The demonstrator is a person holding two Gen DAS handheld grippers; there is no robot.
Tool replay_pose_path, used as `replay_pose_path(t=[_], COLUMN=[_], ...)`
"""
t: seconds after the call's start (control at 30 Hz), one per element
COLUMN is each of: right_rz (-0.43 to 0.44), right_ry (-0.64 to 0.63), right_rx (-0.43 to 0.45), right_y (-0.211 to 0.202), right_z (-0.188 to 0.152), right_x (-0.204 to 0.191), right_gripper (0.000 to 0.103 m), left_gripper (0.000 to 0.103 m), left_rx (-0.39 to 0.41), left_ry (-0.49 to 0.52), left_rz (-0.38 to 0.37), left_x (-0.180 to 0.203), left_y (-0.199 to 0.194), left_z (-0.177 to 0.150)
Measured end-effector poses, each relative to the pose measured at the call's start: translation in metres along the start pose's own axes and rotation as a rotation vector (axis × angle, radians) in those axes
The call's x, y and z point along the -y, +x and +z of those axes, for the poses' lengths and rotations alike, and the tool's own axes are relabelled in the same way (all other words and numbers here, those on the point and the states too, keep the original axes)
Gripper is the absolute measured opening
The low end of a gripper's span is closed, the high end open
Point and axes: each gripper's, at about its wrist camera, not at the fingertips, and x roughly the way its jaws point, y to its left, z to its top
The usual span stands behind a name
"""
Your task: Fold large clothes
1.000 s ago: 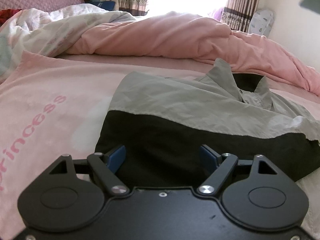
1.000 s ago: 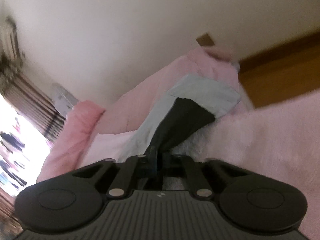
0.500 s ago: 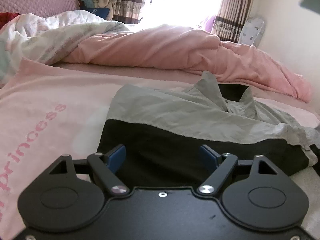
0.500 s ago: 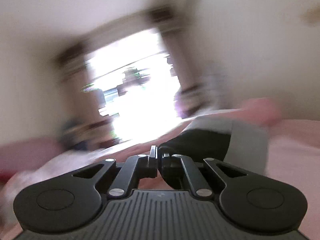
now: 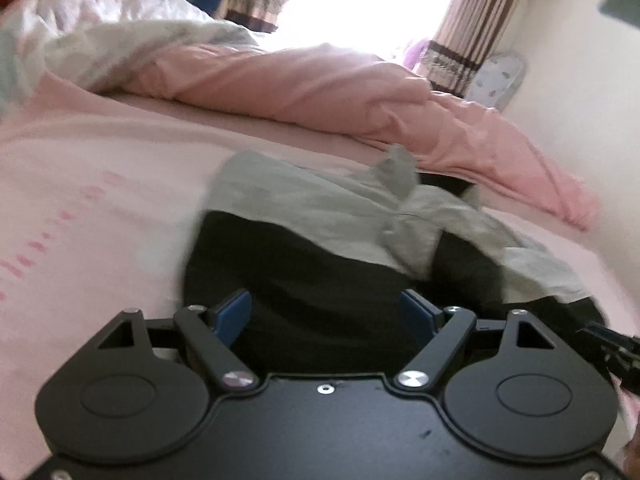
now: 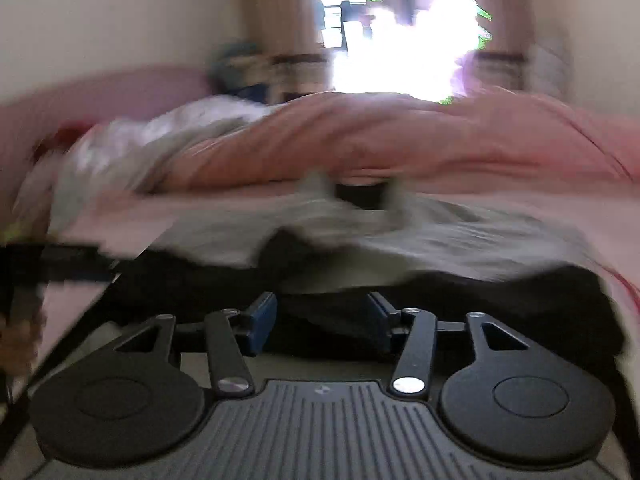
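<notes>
A grey and black shirt (image 5: pixel 320 216) lies on the pink bed sheet (image 5: pixel 100 184), grey yoke and collar at the far side, black body toward me. A sleeve is laid across its right half. My left gripper (image 5: pixel 328 312) is open and empty, low over the shirt's black near edge. My right gripper (image 6: pixel 322 316) is open too, over the black hem of the same shirt (image 6: pixel 440 236); that view is blurred. The right gripper's tip shows at the right edge of the left wrist view (image 5: pixel 612 348).
A rumpled pink quilt (image 5: pixel 320 80) and a white patterned quilt (image 5: pixel 100 48) lie across the far side of the bed. Behind them are a bright window and striped curtains (image 5: pixel 460 28). A white wall stands at the right.
My right gripper carried the sleeve over the shirt, then opened and let it go on the right half. The left gripper tilted slightly and stayed open.
</notes>
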Motion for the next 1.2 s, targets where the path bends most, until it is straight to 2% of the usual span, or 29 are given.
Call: replay_pose_path(t=[0.07, 0.13, 0.27, 0.43, 0.53, 0.57, 0.6, 0.63, 0.73, 0.8, 0.87, 0.9, 0.93, 0.97, 1.0, 1.1, 1.17, 1.2], right_rz=[-0.068, -0.091, -0.125, -0.127, -0.130, -0.132, -0.133, -0.133, -0.137, -0.134, -0.123, -0.118, -0.115, -0.110, -0.106, -0.107, -0.110, -0.114], right_ry=[0.092, 0.171, 0.189, 0.205, 0.238, 0.249, 0.255, 0.258, 0.262, 0.265, 0.271, 0.274, 0.276, 0.278, 0.279, 0.277, 0.279, 0.281], right_rx=[0.007, 0.017, 0.000, -0.025, -0.037, -0.038, -0.036, -0.034, -0.028, -0.023, -0.016, -0.015, -0.014, -0.013, -0.011, -0.002, 0.011, 0.020], right_y=[-0.004, -0.009, -0.012, -0.001, -0.002, -0.002, -0.004, -0.004, -0.005, -0.007, -0.011, -0.012, -0.014, -0.016, -0.019, -0.025, -0.030, -0.031], right_z=[0.003, 0.002, -0.014, -0.030, -0.032, -0.033, -0.035, -0.035, -0.036, -0.036, -0.037, -0.037, -0.037, -0.037, -0.037, -0.036, -0.033, -0.031], right_x=[0.035, 0.054, 0.073, 0.093, 0.109, 0.112, 0.116, 0.118, 0.122, 0.122, 0.121, 0.119, 0.118, 0.116, 0.114, 0.110, 0.108, 0.108], right_gripper=[0.062, 0.062, 0.062, 0.062, 0.062, 0.062, 0.062, 0.062, 0.062, 0.062, 0.062, 0.062, 0.062, 0.062, 0.062, 0.062, 0.062, 0.062], left_gripper=[0.082, 0.082, 0.082, 0.082, 0.081, 0.079, 0.073, 0.054, 0.030, 0.025, 0.027, 0.032, 0.047, 0.069, 0.076, 0.079, 0.077, 0.076], left_rx=[-0.003, 0.000, 0.035, 0.063, 0.052, 0.041, 0.030, 0.036, 0.073, 0.119, 0.178, 0.193, 0.202, 0.209, 0.220, 0.237, 0.212, 0.200], left_ry=[0.010, 0.056, 0.203, 0.377, 0.503, 0.532, 0.547, 0.547, 0.492, 0.429, 0.362, 0.332, 0.307, 0.288, 0.277, 0.247, 0.157, 0.087], left_rz=[-0.030, -0.045, -0.031, 0.038, 0.163, 0.183, 0.186, 0.196, 0.195, 0.175, 0.186, 0.193, 0.188, 0.200, 0.242, 0.325, 0.346, 0.325], left_x=[0.016, 0.039, 0.100, 0.163, 0.188, 0.191, 0.192, 0.192, 0.181, 0.166, 0.146, 0.134, 0.123, 0.111, 0.098, 0.064, 0.041, 0.028], left_y=[0.006, 0.014, 0.031, 0.069, 0.101, 0.110, 0.117, 0.120, 0.108, 0.085, 0.054, 0.039, 0.027, 0.015, 0.002, -0.026, -0.036, -0.040], left_z=[-0.001, -0.001, 0.000, -0.004, -0.014, -0.017, -0.021, -0.023, -0.018, -0.010, -0.003, -0.001, 0.000, 0.000, -0.003, -0.008, -0.007, -0.005])
